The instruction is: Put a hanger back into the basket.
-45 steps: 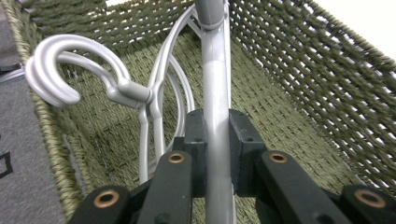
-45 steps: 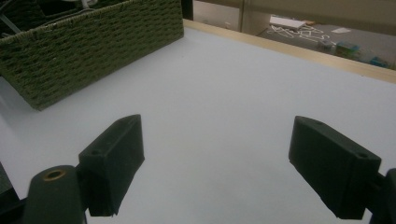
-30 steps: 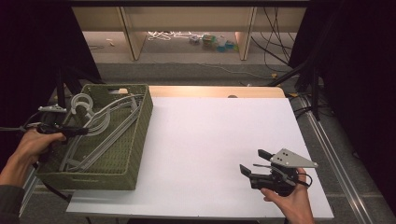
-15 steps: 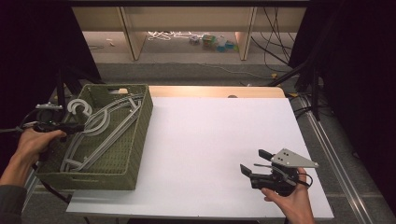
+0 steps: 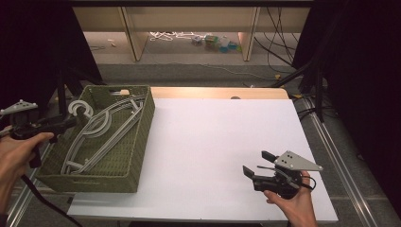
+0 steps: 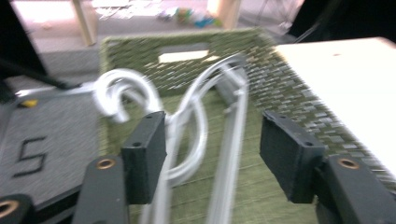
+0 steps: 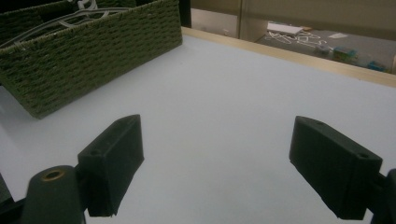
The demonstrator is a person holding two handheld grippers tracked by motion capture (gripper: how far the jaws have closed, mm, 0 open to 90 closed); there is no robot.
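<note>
Jaws on my left gripper (image 5: 71, 122) have just been opening and they're now parted, gripping nothing. In the left gripper view the grey hangers (image 6: 196, 121) run up through the gap between the two black pads, but the pads aren't pressing on them, so that's a release, not a hold. The view is a bit blurred, so I can't say whether the left pad brushes the nearest wire.

From the high view, that gripper sits just off the left rim of the green woven basket (image 5: 142, 137), with my left hand (image 5: 16, 151) behind it. The hangers (image 5: 101, 132) lie inside the basket as a loose bundle, and their hook (image 5: 80, 109) pokes up over the left rim near the back corner. The basket itself sits on the left end of the white table (image 5: 222, 142), overhanging that edge a little.

My right gripper (image 5: 255, 163) is well apart from all that, low over the near right part of the table, jaws wide and empty. Its own view has bare table (image 7: 224, 107) between the pads and the basket (image 7: 93, 51) off to the upper left.
</note>
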